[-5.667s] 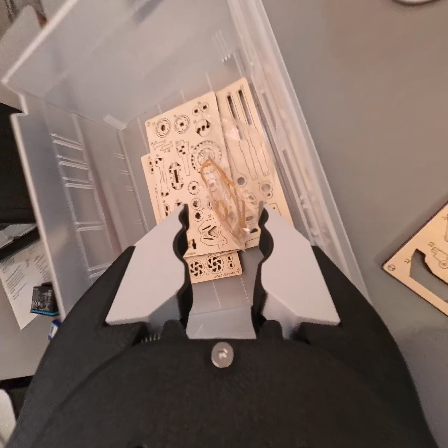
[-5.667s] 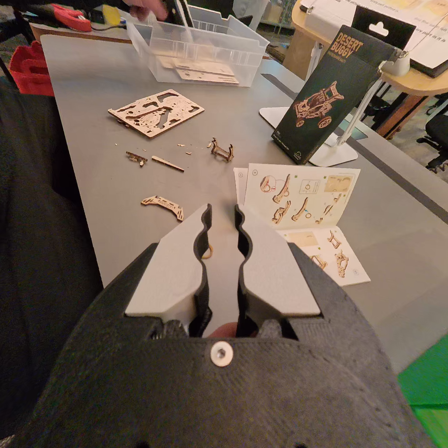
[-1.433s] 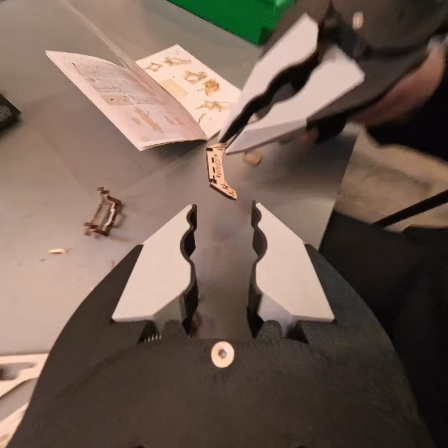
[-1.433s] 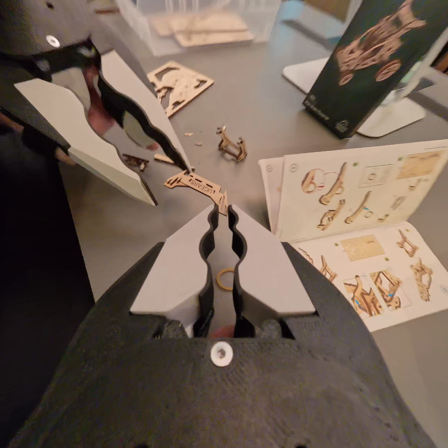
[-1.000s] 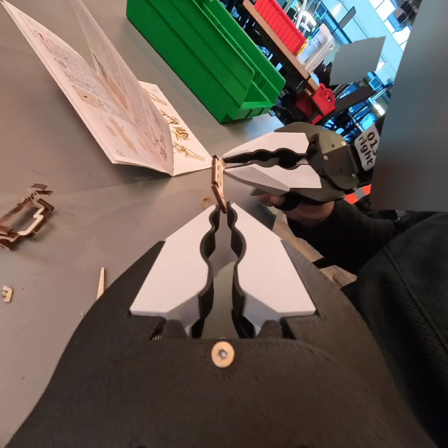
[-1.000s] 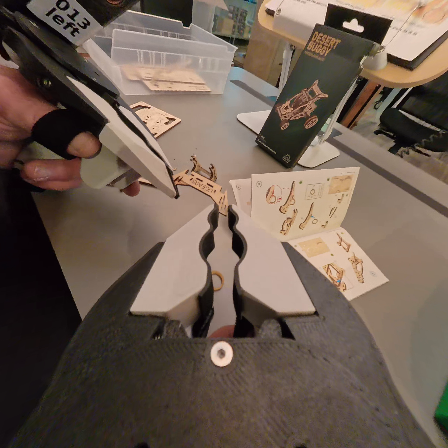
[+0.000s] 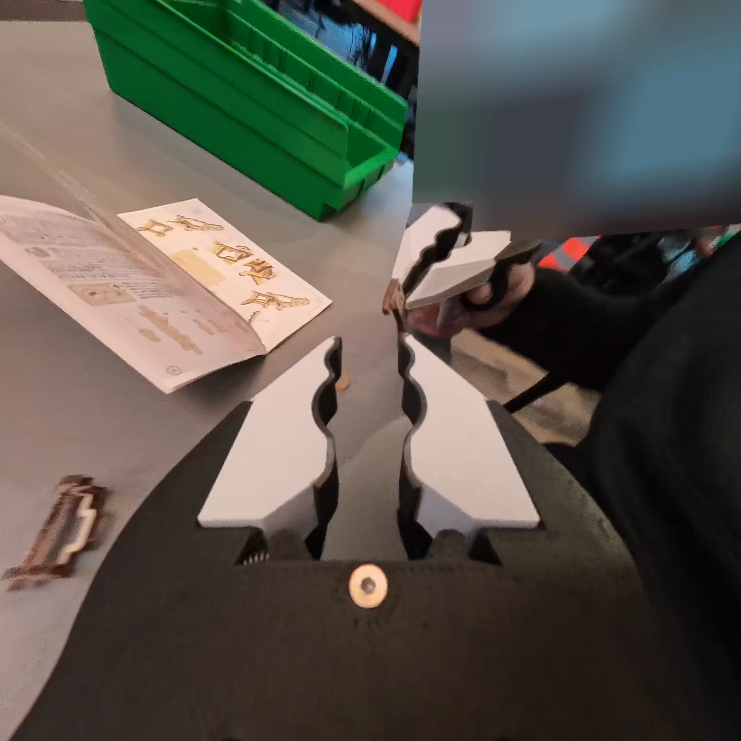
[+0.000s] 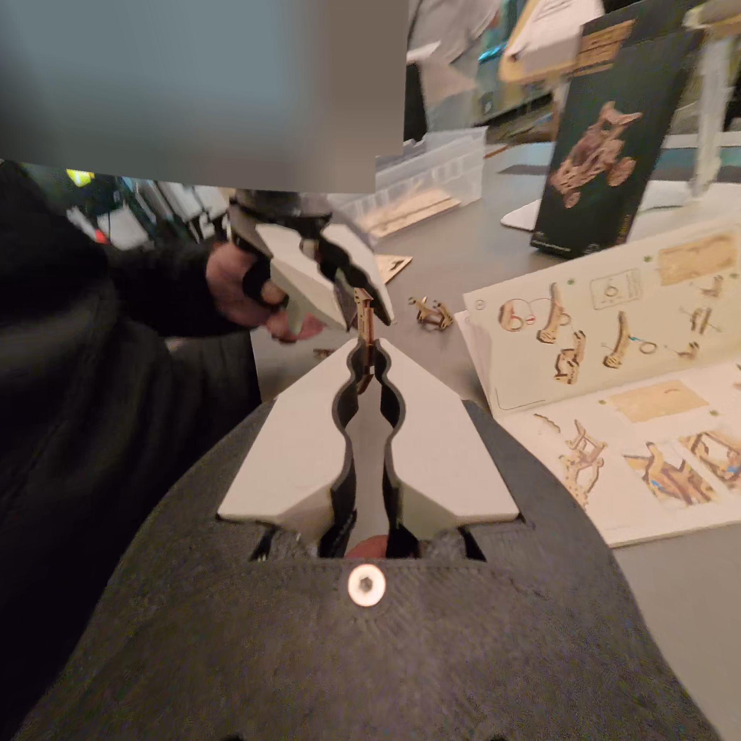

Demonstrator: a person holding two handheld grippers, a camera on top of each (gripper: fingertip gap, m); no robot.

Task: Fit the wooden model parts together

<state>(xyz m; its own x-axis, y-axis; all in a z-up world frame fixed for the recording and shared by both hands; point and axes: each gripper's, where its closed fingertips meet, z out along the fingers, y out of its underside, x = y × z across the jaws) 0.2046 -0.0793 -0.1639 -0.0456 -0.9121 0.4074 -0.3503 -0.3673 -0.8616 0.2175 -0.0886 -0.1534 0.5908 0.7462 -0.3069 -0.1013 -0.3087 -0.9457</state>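
Holding the curved wooden part edge-on above the table, the right gripper pinches only its lower end. Left gripper stands open, bare, its tip just beside the part. Risk: thin grip, a bump could twist or drop it near the sub-assembly.

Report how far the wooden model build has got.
Early stage. Done: one small sub-assembly stands on the grey table. In hand: the right gripper is shut on a flat wooden strip, held edge-on; the left gripper is open around the strip's far end, not gripping it. Left: this strip is joined to nothing, and uncut part sheets lie in the clear bin. The instruction booklet lies open.
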